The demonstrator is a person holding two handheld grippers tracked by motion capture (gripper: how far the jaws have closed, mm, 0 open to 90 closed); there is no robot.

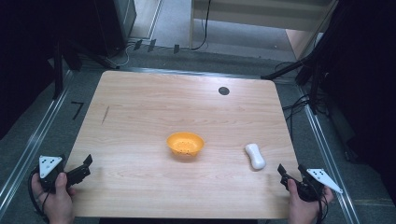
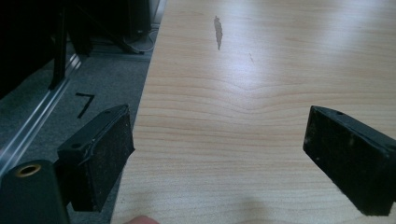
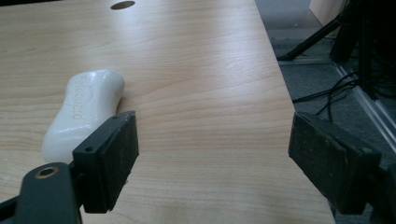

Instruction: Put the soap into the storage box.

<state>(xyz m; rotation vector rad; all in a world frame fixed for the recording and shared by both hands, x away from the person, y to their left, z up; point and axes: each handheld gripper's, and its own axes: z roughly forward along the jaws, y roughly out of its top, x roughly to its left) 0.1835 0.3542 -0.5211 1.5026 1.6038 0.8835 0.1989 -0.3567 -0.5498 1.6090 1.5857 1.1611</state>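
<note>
We have the left gripper [image 1: 77, 171] at the lower left of the high view, gripped by the left hand [image 1: 57, 200], jaws spread wide and holding nothing. In the left gripper view that left gripper [image 2: 217, 163] shows bare wood between its pads, one jaw hanging past the table [image 1: 140, 121] edge over grey floor [image 2: 60, 107]. Over at the lower right we see the right gripper [image 1: 290, 176] in the right hand [image 1: 303, 207], also wide open and empty. In the right gripper view the right gripper [image 3: 215, 163] frames plain wood, and the white soap bar [image 3: 84, 112] lies flat just behind the jaw at lower left; whether they touch, we cannot tell. From above, the soap bar [image 1: 255, 156] sits right of centre, just up-left of the right gripper. The orange bowl [image 1: 185, 143] stands mid-table, apart from the soap. A dark round hole [image 1: 223, 90] marks the upper table
</note>
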